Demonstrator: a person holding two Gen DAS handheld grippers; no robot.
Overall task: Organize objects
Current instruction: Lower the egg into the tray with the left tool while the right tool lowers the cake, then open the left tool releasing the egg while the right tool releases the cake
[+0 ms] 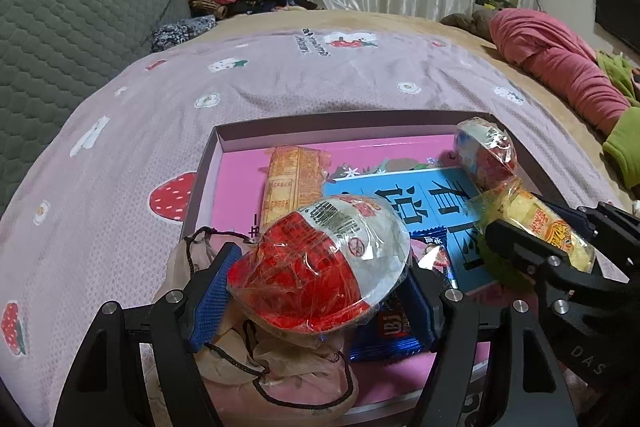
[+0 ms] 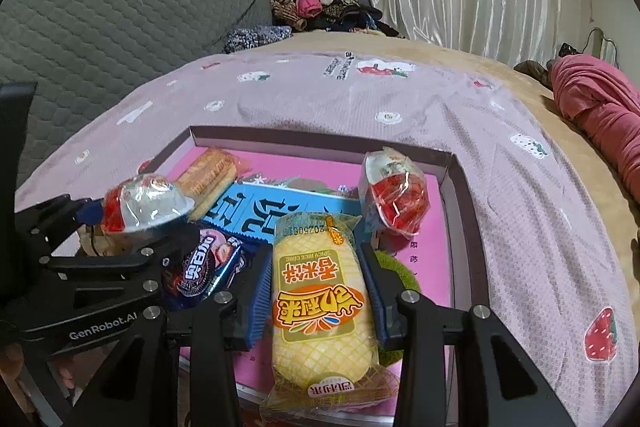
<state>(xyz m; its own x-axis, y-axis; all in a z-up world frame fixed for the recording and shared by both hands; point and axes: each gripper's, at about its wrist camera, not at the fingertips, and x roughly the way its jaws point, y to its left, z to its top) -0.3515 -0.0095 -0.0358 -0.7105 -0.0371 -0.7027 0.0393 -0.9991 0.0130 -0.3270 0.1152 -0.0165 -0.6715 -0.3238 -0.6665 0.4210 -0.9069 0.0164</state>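
Snacks fill both my grippers over the box [image 2: 450,195] on the bed. My left gripper [image 1: 320,279] pinches a red-and-white cup [image 1: 320,263] wrapped in clear film, its blue pads [image 1: 212,295] pressed to the cup's sides; the cup lies tilted between them, above a drawstring pouch [image 1: 280,367] and a dark blue cookie packet [image 1: 392,335] just beneath the fingers. My right gripper [image 2: 320,291] clamps a yellow rice cake pack [image 2: 320,307] lengthwise, a pad tight on each long side, the pack's far end pointing away from me. Ahead of that gripper, slightly to its right, a second cup [image 2: 394,191] lies on its side near the box's far right corner. Ahead and to its left a blue card [image 2: 276,215] lies flat on the pink floor of the box, and a biscuit pack [image 2: 208,179] lies beyond it. The left gripper sits just left of my right one, the cookie packet between them. Past the box, the strawberry-print sheet [image 2: 360,99] stretches away.
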